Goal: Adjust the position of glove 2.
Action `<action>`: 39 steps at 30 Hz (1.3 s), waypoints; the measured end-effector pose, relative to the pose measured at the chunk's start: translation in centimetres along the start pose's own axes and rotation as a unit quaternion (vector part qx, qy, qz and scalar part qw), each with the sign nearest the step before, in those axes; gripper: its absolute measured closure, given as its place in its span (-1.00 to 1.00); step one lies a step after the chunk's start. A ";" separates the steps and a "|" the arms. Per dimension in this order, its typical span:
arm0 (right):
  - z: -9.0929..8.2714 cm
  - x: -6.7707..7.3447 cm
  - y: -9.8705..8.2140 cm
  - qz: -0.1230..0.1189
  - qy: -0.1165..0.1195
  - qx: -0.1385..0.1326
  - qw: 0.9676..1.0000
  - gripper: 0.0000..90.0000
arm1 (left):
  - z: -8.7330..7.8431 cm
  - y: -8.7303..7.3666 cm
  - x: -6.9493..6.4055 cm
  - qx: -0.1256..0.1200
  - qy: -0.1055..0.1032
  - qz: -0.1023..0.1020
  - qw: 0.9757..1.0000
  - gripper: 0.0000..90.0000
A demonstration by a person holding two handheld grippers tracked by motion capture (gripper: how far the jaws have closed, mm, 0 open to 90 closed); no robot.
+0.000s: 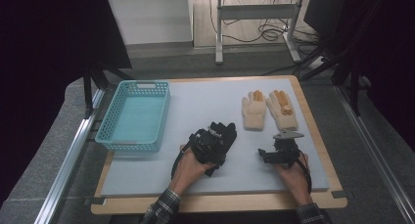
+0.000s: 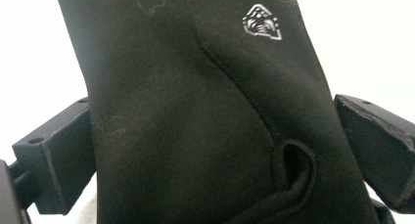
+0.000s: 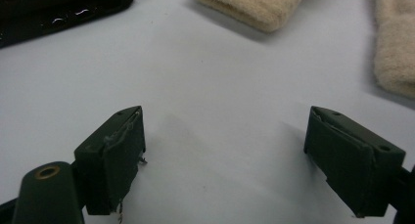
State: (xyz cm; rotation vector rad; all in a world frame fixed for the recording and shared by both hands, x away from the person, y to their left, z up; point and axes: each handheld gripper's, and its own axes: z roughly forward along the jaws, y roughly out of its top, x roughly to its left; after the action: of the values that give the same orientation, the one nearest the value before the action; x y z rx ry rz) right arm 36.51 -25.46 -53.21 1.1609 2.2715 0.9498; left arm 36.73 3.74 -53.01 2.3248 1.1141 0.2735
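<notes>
A black glove point(image 1: 228, 131) lies mid-mat, fingers pointing away from me. My left gripper point(image 1: 218, 137) sits over it, open. In the left gripper view the black glove point(image 2: 195, 111), with a small silver logo, spans the whole gap between the spread jaws of the left gripper point(image 2: 213, 106). Two beige gloves with orange fingertips lie side by side at the back right, one point(image 1: 254, 110) left of the other point(image 1: 284, 109). My right gripper point(image 1: 273, 148) hovers near the mat's front right, open and holding nothing point(image 3: 225, 114); beige cuffs point(image 3: 254, 9) lie ahead of it.
A teal plastic basket point(image 1: 105, 131) stands at the mat's left side, nothing in it. The grey-blue mat point(image 1: 205, 97) covers a wooden tabletop with a bare rim. A metal rail runs along each side, and desk legs and cables stand beyond.
</notes>
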 end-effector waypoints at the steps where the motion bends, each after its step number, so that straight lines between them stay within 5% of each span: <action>1: 0.0 0.0 0.0 0.000 0.000 0.000 1.000 -0.67 | -0.1 0.0 0.1 0.000 0.002 -0.005 1.000 -0.92; 12: 0.0 0.0 0.0 0.000 0.000 0.000 1.000 -0.67 | -1.5 -0.3 1.9 -0.008 0.005 -0.009 1.000 0.17; 16: 0.0 0.0 0.0 0.000 0.000 0.000 1.000 -0.67 | -1.8 -0.3 2.0 -0.007 0.005 0.002 1.000 0.36; 20: 0.0 0.0 0.0 0.001 0.001 0.000 1.000 -0.67 | -2.2 -0.2 2.4 -0.009 -0.008 -0.006 1.000 0.41; 39: 0.0 0.0 0.0 0.001 0.000 0.000 1.000 -0.67 | -7.0 2.0 5.1 -0.026 0.013 -0.007 1.000 0.39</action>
State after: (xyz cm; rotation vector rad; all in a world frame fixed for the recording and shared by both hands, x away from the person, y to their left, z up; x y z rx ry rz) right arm 36.50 -25.45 -53.21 1.1627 2.2714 0.9506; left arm 38.47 9.36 -46.34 2.2720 1.1234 0.3256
